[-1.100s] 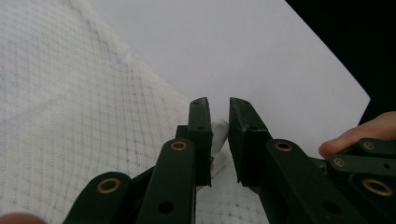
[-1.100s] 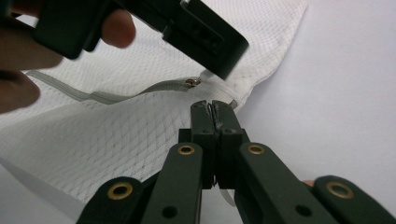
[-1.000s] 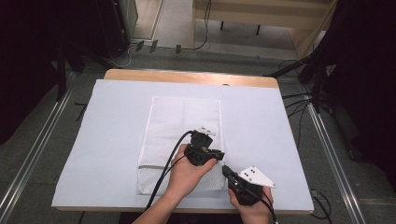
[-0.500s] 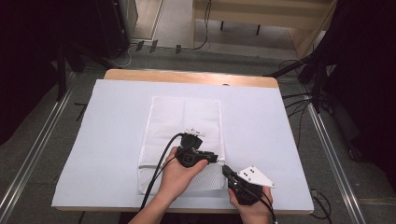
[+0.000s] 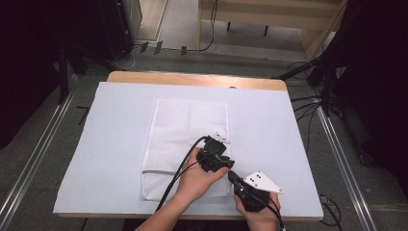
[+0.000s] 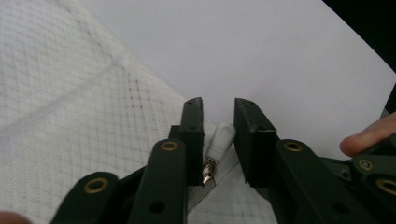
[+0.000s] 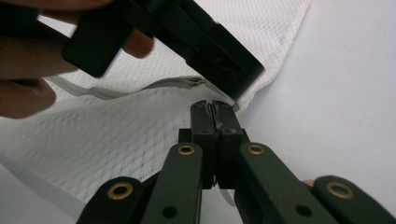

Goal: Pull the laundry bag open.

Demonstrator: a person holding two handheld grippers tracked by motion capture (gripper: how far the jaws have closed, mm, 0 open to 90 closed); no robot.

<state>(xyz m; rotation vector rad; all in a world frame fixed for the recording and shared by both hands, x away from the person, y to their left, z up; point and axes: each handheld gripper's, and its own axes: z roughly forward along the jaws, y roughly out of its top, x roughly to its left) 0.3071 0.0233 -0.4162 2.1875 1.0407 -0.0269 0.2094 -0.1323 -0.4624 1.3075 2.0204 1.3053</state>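
Two hand-held grippers (image 5: 217, 142) work one mesh bag (image 5: 185, 125): left straddles its zipper pull (image 6: 220, 140) ungripped, right (image 7: 214, 108) pinches its edge.

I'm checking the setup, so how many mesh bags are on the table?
1. The mesh bag lies flat mid-table on the white sheet, its near right part under the left gripper. Nothing suggests a second one hidden.

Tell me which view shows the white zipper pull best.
The left gripper view: the zipper pull sits close up between that gripper's open jaws, on the mesh bag. The right gripper view shows only the zipper's metal end; the high view shows a tiny white speck.
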